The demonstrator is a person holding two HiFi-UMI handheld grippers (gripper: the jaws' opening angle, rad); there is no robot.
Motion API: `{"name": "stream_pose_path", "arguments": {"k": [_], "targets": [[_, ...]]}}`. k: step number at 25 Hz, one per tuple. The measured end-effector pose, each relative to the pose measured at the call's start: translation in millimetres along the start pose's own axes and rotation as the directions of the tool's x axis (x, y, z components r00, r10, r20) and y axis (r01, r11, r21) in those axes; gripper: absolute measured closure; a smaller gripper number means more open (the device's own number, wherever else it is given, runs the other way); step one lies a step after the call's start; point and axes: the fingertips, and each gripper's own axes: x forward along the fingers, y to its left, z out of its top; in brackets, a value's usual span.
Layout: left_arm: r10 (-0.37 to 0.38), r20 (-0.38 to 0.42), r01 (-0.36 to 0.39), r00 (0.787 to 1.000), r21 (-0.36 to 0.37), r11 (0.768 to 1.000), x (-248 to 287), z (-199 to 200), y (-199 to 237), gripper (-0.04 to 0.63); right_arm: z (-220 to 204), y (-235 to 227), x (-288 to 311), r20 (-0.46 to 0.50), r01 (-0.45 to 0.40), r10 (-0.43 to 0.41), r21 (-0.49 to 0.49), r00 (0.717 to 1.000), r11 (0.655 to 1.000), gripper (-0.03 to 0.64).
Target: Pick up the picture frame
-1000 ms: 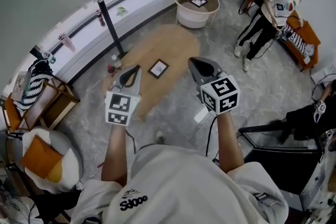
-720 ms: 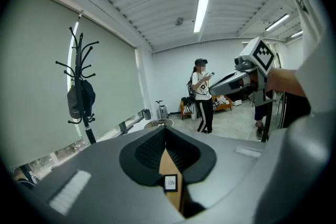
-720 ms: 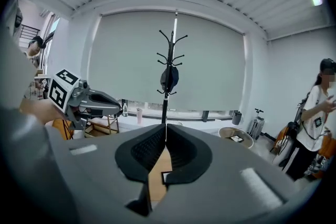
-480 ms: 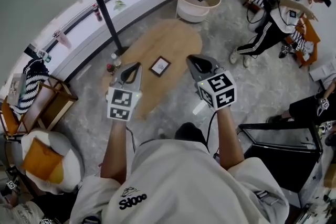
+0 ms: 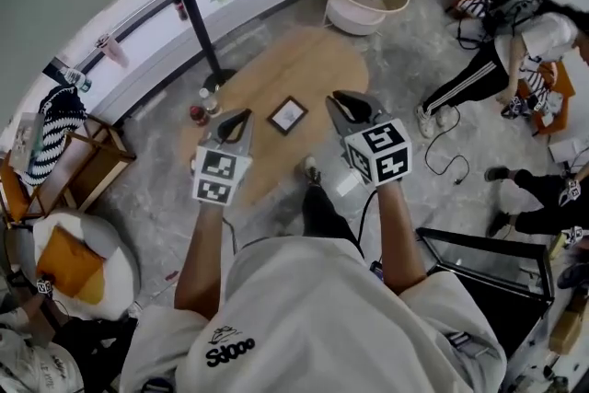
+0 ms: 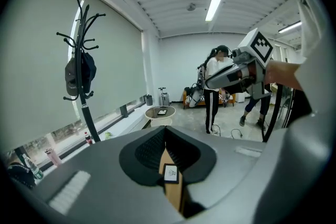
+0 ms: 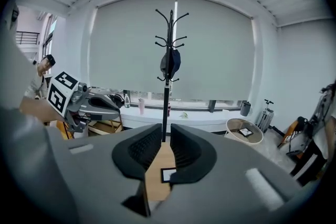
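Picture frame [image 5: 288,115], dark-rimmed, pale inside, flat on table [image 5: 317,64]; left gripper [image 5: 244,116] jaws together, right gripper [image 5: 341,99] jaws opening, empty.

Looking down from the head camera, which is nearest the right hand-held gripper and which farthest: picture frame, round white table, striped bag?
From the right hand-held gripper, jaws opening with nothing between them:
1. Picture frame, just to its left.
2. Round white table, beyond, at the top.
3. Striped bag, far left.
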Motion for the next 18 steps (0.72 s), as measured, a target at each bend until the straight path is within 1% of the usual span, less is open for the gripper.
{"name": "stream_pose_path", "arguments": {"k": [4,5,8,12,15,18], "targets": [[0.013,-0.025,-0.014,1.000,-0.035,0.999,37,-8,15,0.582,-9,-28,40,-0.031,-0.043,0.043,0.015,0.999,0.999,0.561],[0.016,-0.033,-0.018,0.999,-0.046,0.999,47,-10,18,0.571,-12,-36,50,-0.041,-0.052,0.052,0.019,0.998,0.998,0.561],[0.010,-0.054,-0.015,0.998,-0.081,0.997,82,-19,27,0.562,-23,-61,83,-0.085,-0.078,0.080,0.022,0.993,0.997,0.561],[0.012,-0.088,-0.023,0.996,-0.124,0.992,130,-38,43,0.549,-40,-89,127,-0.150,-0.125,0.129,0.036,0.980,0.991,0.556],[0.030,-0.108,-0.045,0.994,-0.146,0.988,167,-42,54,0.549,-53,-110,158,-0.191,-0.152,0.157,0.040,0.969,0.988,0.535],[0.046,-0.149,-0.072,0.988,-0.170,0.983,197,-56,59,0.548,-69,-127,186,-0.227,-0.179,0.186,0.050,0.956,0.983,0.529]]}}
